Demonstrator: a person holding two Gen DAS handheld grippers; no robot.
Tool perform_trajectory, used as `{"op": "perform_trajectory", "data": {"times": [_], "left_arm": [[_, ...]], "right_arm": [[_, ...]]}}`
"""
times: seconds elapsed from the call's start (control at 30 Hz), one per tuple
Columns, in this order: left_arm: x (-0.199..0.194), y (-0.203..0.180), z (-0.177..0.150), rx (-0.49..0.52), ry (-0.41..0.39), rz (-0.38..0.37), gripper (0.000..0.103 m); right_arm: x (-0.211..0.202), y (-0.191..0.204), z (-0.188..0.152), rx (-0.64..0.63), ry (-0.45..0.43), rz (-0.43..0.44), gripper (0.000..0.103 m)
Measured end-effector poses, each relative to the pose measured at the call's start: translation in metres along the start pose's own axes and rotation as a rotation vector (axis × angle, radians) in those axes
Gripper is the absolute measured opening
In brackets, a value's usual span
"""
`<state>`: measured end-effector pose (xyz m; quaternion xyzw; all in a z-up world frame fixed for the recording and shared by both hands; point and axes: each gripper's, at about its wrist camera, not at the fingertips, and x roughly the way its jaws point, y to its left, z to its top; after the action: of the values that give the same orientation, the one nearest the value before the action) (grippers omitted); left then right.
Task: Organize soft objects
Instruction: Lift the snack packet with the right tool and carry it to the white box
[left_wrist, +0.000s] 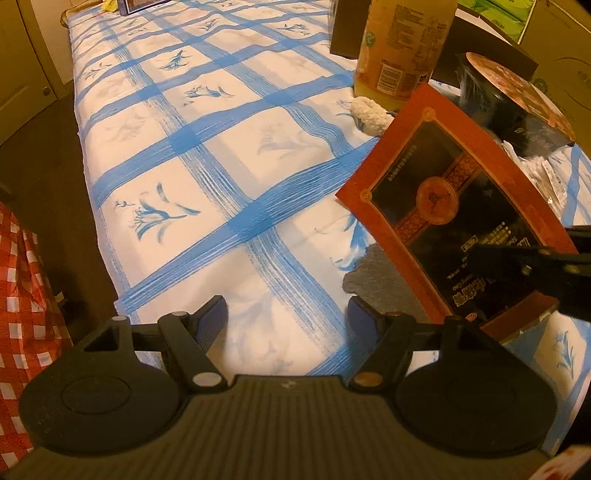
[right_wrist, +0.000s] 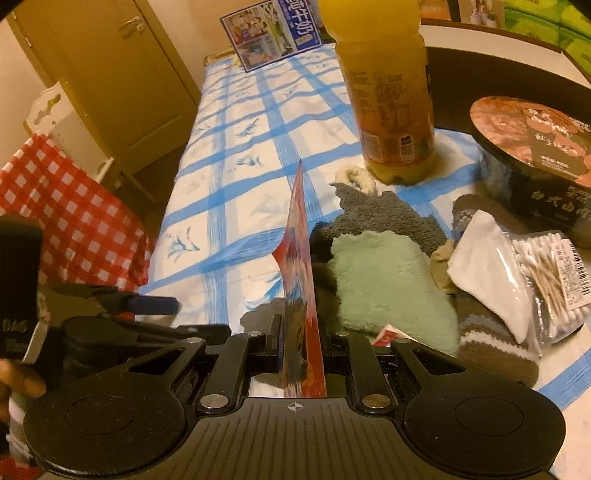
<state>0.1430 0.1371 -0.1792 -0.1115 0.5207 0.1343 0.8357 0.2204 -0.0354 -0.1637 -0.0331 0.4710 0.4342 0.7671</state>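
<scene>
my right gripper (right_wrist: 301, 354) pinches a flat red and black packet (right_wrist: 301, 266), held on edge. my left gripper (left_wrist: 286, 317) is open over the blue checked cloth (left_wrist: 221, 147). soft green and grey socks (right_wrist: 384, 280) lie at 3 o'clock of the packet.

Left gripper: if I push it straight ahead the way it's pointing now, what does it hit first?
Most likely only the blue-checked cloth. The left gripper stands open over bare fabric. The red packet and grey sock sit just right of that line, though depth is hard to judge.
</scene>
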Motion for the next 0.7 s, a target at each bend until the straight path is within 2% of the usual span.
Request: {"op": "perform_trajectory", "data": {"times": [0.03,0.2,0.37,0.7], "left_arm": [[0.0,0.001,0.0,0.001,-0.001,-0.002,0.069],[-0.003,0.002,-0.002,0.014,-0.007,-0.008,0.069],[-0.01,-0.004,0.0,0.047,-0.026,-0.029,0.069],[-0.033,-0.035,0.017,0.143,-0.104,-0.119,0.069]], "right_arm": [[0.0,0.001,0.0,0.005,-0.004,0.004,0.001],[-0.015,0.004,-0.002,0.021,-0.066,0.012,0.001],[-0.051,-0.008,-0.005,0.116,-0.153,-0.005,0.001],[-0.144,-0.051,-0.022,0.232,-0.327,-0.169,0.001]]}}
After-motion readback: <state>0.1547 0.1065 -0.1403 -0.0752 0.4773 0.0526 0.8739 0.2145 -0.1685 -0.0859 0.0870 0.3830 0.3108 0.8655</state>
